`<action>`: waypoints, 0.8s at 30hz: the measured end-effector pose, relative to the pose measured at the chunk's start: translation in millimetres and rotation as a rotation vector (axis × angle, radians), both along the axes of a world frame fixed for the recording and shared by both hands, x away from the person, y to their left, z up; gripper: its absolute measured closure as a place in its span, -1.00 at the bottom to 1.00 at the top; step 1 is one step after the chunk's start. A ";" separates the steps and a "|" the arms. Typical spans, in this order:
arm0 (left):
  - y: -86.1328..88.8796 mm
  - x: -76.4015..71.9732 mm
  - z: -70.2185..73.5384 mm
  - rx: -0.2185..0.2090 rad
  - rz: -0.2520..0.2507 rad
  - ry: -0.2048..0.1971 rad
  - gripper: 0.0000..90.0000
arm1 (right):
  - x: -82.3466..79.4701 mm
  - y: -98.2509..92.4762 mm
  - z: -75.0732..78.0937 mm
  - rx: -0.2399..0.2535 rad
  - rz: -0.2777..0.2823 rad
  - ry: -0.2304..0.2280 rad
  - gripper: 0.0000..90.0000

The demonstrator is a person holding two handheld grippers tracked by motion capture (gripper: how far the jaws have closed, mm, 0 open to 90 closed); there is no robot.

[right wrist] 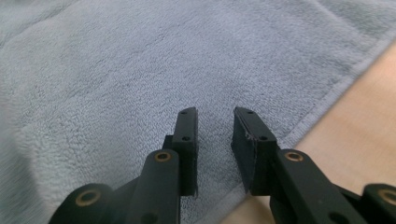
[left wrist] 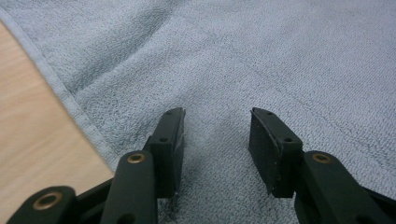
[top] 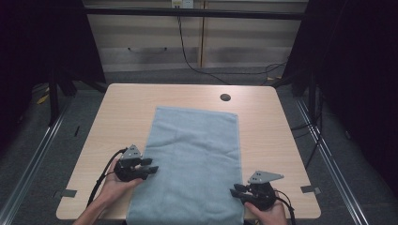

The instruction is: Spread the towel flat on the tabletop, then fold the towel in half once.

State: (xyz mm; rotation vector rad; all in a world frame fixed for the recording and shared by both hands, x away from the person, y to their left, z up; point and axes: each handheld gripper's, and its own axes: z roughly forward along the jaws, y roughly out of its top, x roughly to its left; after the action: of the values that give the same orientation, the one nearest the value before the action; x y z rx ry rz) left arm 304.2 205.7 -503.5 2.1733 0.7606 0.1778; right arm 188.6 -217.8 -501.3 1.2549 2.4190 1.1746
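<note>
A grey-blue towel (top: 192, 159) lies flat on the wooden table (top: 122, 117), its near end hanging over the front edge. My left gripper (top: 151, 166) sits at the towel's left hem, jaws pointing right onto the cloth. In the left gripper view the towel (left wrist: 257, 56) lies under the left gripper (left wrist: 217, 114), which is open with nothing pinched. My right gripper (top: 234, 190) is at the towel's right hem near the front, pointing left. In the right gripper view the right gripper (right wrist: 215, 112) stands open with a narrower gap above the towel (right wrist: 140, 70), just inside its hem.
A round cable hole (top: 225, 97) sits in the table's far right part. Bare wood (left wrist: 28, 140) shows left of the towel and bare wood (right wrist: 364, 140) to its right. A black cable (top: 187, 56) hangs behind the table before a pale cabinet. Dark frame posts flank both sides.
</note>
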 end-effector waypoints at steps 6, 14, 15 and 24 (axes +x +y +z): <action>8.1 -32.6 1.7 0.008 -0.055 0.001 0.31 | -9.6 2.9 2.6 -0.046 0.007 -0.009 0.56; 17.9 -58.1 3.9 -0.001 -0.075 0.038 0.31 | -30.7 5.1 3.4 -0.019 0.019 0.015 0.54; 18.6 -60.4 4.3 -0.002 -0.084 0.046 0.31 | -34.8 5.5 3.8 -0.019 0.019 0.018 0.53; 13.4 -28.5 18.2 -0.103 -0.032 0.048 0.19 | -13.2 6.4 21.3 0.029 0.015 -0.054 0.36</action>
State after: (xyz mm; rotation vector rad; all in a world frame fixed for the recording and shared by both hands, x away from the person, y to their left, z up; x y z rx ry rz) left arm 275.6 219.0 -485.3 2.0967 0.7451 0.0684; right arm 175.4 -211.4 -480.1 1.1990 2.3854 1.2363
